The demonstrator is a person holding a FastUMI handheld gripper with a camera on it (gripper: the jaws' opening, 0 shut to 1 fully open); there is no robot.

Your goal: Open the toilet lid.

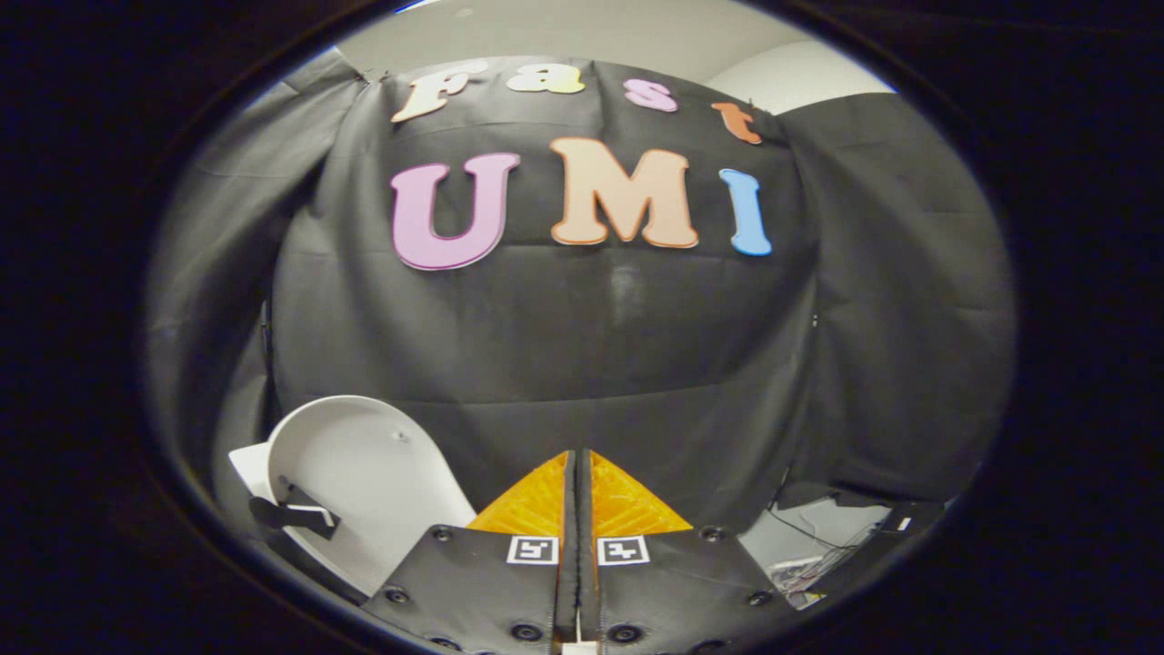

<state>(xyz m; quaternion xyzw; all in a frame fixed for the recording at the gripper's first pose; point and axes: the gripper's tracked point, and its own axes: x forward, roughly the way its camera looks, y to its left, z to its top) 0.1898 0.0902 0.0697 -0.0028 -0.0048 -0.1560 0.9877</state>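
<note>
Your hand-held gripper [576,473] has its fingers pressed together on nothing, aimed at the black cloth wall [637,346], with the white toilet lid [364,482] standing raised off to their left.

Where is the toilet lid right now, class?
In the gripper view, the lid stands raised, to the left of the shut gripper and apart from it, against the booth's black cloth wall.
</note>
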